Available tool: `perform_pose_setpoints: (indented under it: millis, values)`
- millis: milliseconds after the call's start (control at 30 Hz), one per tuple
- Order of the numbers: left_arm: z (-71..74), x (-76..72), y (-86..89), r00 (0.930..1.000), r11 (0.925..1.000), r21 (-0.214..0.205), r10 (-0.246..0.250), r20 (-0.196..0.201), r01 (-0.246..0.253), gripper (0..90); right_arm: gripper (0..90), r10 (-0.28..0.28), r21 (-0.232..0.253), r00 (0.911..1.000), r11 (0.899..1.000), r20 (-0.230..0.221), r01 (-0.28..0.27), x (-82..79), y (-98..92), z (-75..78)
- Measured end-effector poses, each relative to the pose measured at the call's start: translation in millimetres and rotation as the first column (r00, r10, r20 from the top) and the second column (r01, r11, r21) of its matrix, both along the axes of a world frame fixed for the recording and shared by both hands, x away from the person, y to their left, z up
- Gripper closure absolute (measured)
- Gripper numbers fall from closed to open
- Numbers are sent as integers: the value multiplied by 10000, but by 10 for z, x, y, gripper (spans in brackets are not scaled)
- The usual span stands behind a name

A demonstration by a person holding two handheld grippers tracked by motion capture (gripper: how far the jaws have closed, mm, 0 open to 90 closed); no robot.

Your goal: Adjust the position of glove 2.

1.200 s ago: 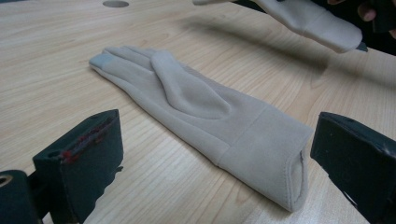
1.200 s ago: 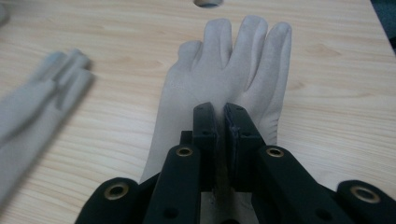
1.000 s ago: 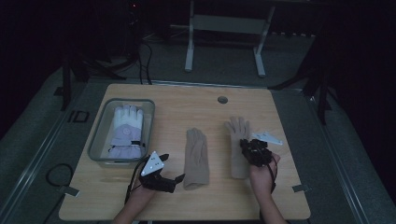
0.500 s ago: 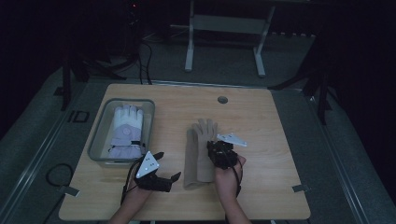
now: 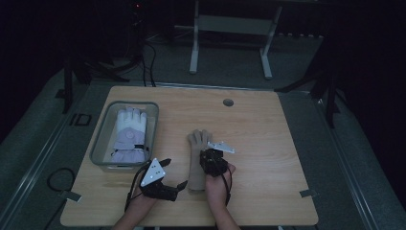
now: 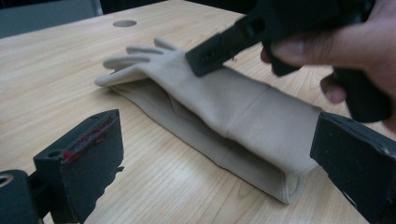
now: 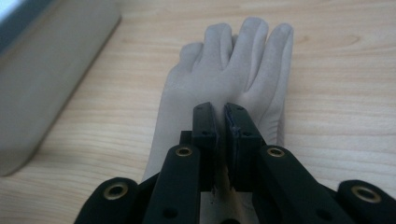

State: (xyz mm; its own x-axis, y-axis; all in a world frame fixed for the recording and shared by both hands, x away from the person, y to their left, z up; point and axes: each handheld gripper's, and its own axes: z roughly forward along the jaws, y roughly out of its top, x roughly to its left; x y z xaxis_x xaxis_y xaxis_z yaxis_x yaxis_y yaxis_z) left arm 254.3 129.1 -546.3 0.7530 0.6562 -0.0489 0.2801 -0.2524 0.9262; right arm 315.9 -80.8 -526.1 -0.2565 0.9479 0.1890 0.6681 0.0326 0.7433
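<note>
Two beige gloves point(image 5: 197, 158) lie stacked one on the other near the middle of the wooden counter point(image 5: 268, 143), fingers pointing away from the person, cuffs toward the near edge. In the left claw view the stack point(image 6: 219, 116) shows as two layers, the upper glove sitting slightly offset on the lower, the cuff ends open at the near right.

Right claw point(image 5: 209, 154): over the upper glove, about mid-length, held from the near side by the right hand point(image 5: 216, 184). In the right claw view its jaws stand almost together, only a thin slit between them, with a sliver of pale material seen in that slit lower down; the claw point(image 7: 222, 122) looks to be pinching a fold of the top glove point(image 7: 233, 70). The pinch point itself is partly hidden by the jaws.

Left claw point(image 5: 181, 186): resting low on the counter just left of the glove cuffs, jaws wide apart and holding nothing. In its own view the jaws frame the cuff end of the stack without touching it.

A grey tray point(image 5: 101, 139) sits at the left of the counter, well apart from the beige gloves, with a white glove point(image 5: 129, 134) lying flat inside it. A small round hole point(image 5: 228, 102) is in the far part of the counter.
</note>
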Motion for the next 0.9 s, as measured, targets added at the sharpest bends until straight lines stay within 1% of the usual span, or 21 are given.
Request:
perform_pose_setpoints:
  millis: [33, 67, 133, 200, 267, 333, 400, 433, 467, 500, 533, 567, 633, 667, 700, 733, 767, 800, 833, 867, 900]
  values:
    - [-3, 3, 2, 10000, 10000, 8, 10, -14, -10, 27, 828, -53, 12, 9999, 10000, -121, 53, 7, 6, -32]
    - [-6, 3, 0, 10000, 9999, 142, 49, 19, -49, 27, 824, -57, -73, 9999, 10000, -124, 56, 8, 12, -61]
    - [-12, 2, -4, 9999, 9996, 259, 126, 72, -128, 27, 814, -66, -105, 9997, 9999, -253, 64, 12, 24, -117]
    - [-19, 6, -2, 9999, 9999, 109, 97, -33, -97, 27, 794, 22, -287, 9996, 9996, -271, -30, 16, 50, -175]
    - [-21, 5, -1, 9999, 9998, 114, 136, -100, -135, 27, 782, 81, -446, 9997, 9990, -222, -91, 17, 63, -211]
    - [-26, 6, -1, 9998, 9998, 103, 142, -144, -140, 27, 770, 92, -350, 9996, 9993, -276, -102, 24, 38, -221]
    - [-38, 13, 0, 9996, 9997, 168, 164, -232, -160, 27, 731, 141, -145, 9992, 9998, -372, -147, 31, 18, -206]
    - [-45, 18, 0, 9995, 9997, 190, 183, -273, -178, 27, 711, 255, -130, 9991, 9996, -339, -259, 31, 12, -186]
    - [-55, 20, -2, 9994, 9997, 136, 198, -276, -194, 27, 680, 392, -219, 9989, 9990, -261, -398, 37, 2, -161]
    - [-62, 24, -5, 9995, 9997, 165, 175, -269, -170, 28, 628, 512, -249, 9985, 9984, -174, -516, 45, -19, -131]
    - [-67, 25, -8, 9995, 9995, 279, 166, -250, -159, 28, 589, 755, -207, 9970, 9969, -147, -758, 61, -49, -101]
    - [-73, 24, -13, 9996, 9994, 306, 179, -219, -173, 28, 567, 922, -212, 9956, 9955, -155, -925, 74, -84, -70]
    - [-81, 26, -16, 9996, 9992, 357, 177, -221, -169, 33, 489, 1359, -53, 9907, 9907, -47, -1360, 91, -173, -13]
    - [-85, 26, -18, 9995, 9993, 327, 186, -249, -177, 33, 445, 1581, -46, 9874, 9874, -97, -1581, 103, -214, 9]
    - [-92, 28, -21, 9994, 9994, 293, 188, -296, -179, 34, 392, 1906, 47, 9815, 9817, -161, -1905, 122, -255, 22]
    - [-97, 34, -17, 9989, 9999, 166, 22, -472, -15, 36, 369, 2197, 357, 9746, 9752, -426, -2183, 142, -294, 38]
    - [-98, 39, -18, 9975, 9999, 12, -140, -694, 141, 36, 307, 2718, 549, 9607, 9616, -557, -2688, 157, -334, 60]
    - [-100, 40, -20, 9956, 9994, -178, -307, -887, 292, 35, 261, 2950, 517, 9540, 9549, -530, -2924, 170, -349, 71]
    - [-101, 36, -26, 9948, 9992, -260, -337, -960, 313, 34, 216, 3267, 531, 9440, 9445, -468, -3243, 188, -368, 81]
    - [-100, 35, -31, 9944, 9990, -299, -366, -989, 338, 34, 163, 3662, 609, 9297, 9296, -400, -3635, 213, -387, 80]
    - [-97, 35, -34, 9944, 9989, -326, -370, -990, 339, 34, 144, 4063, 581, 9124, 9132, -503, -4034, 250, -402, 77]
